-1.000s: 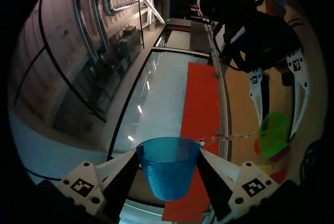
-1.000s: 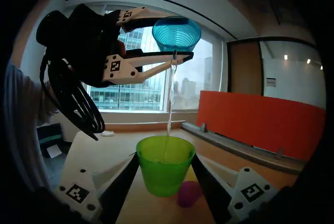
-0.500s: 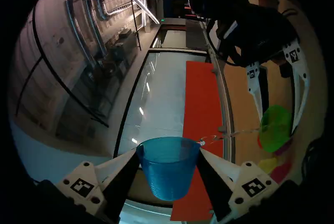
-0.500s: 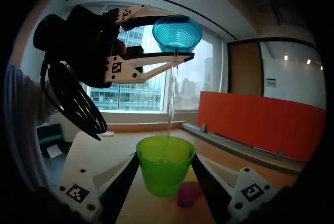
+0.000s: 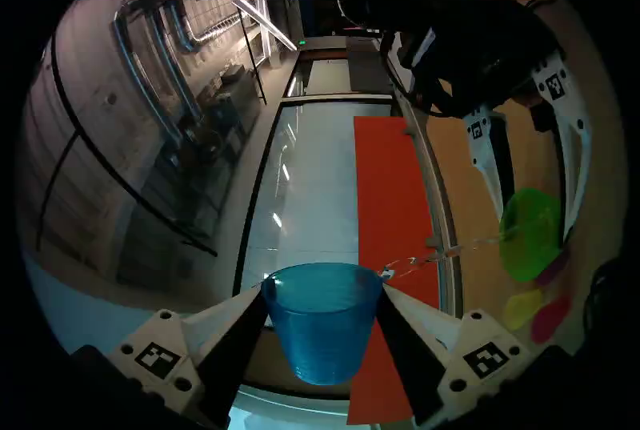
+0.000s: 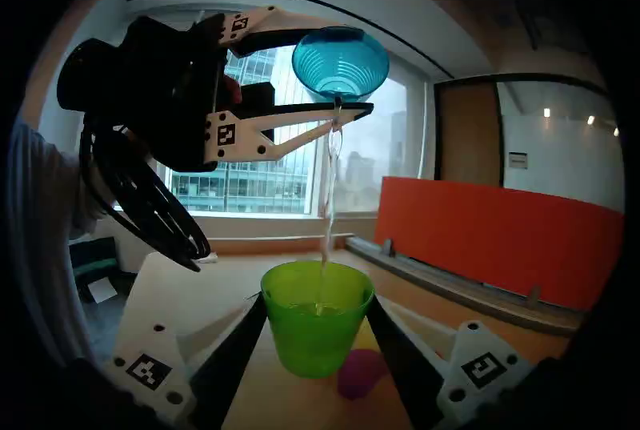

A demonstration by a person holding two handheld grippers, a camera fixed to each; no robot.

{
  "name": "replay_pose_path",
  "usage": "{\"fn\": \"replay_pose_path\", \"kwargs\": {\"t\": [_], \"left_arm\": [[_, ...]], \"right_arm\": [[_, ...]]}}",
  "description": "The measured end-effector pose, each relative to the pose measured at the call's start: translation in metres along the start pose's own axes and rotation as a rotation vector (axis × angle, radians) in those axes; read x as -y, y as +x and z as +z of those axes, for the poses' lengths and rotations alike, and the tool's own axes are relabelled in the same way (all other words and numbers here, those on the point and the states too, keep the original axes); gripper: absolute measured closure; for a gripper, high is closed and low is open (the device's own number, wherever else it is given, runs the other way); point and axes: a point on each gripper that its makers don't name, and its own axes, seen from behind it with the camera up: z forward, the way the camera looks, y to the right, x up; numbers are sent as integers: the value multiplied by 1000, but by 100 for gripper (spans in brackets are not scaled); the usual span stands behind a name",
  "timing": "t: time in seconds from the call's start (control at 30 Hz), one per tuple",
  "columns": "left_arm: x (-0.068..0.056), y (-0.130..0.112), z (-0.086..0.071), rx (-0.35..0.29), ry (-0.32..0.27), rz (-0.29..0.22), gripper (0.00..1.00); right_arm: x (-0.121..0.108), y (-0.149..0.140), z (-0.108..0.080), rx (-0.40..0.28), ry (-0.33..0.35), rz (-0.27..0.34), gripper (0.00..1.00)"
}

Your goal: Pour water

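Observation:
My left gripper [image 5: 322, 318] is shut on a blue cup [image 5: 322, 321], tipped over so that a thin stream of water [image 6: 328, 190] falls from its rim. In the right gripper view the blue cup [image 6: 340, 63] hangs high, held sideways by the left gripper [image 6: 336, 70]. Below it, my right gripper [image 6: 317, 326] is shut on an upright green cup [image 6: 317, 324] that catches the water. In the left gripper view the green cup [image 5: 530, 231] sits at the right between the right gripper's white fingers [image 5: 482, 159].
A wooden table [image 6: 216, 286] lies under the green cup, with a purple cup [image 6: 360, 372] on it just behind. An orange panel [image 6: 504, 234] runs along the right. A large window [image 6: 256, 174] is behind. A sleeve [image 6: 40, 230] is at the left.
The blue cup has tilted a little further and the left gripper has swung slightly. Water keeps streaming into the green cup, which has stayed in place.

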Motion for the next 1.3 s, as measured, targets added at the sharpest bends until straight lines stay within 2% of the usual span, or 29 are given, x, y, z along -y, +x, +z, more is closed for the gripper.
{"fn": "replay_pose_path", "kwargs": {"t": [0.17,0.47,0.87,1.17,1.3], "left_arm": [[1,1,0,-1,8,39,13],[-2,5,0,-8,16,66,13],[1,8,1,-15,35,130,13],[8,6,-1,-14,40,101,13],[7,1,-1,-4,32,40,13]], "right_arm": [[-1,1,0,-4,-3,3,10],[-2,2,0,-7,-6,2,10],[-2,5,2,-12,-8,2,10],[-2,8,1,-17,-12,1,10],[-3,10,0,-19,-16,0,10]]}}
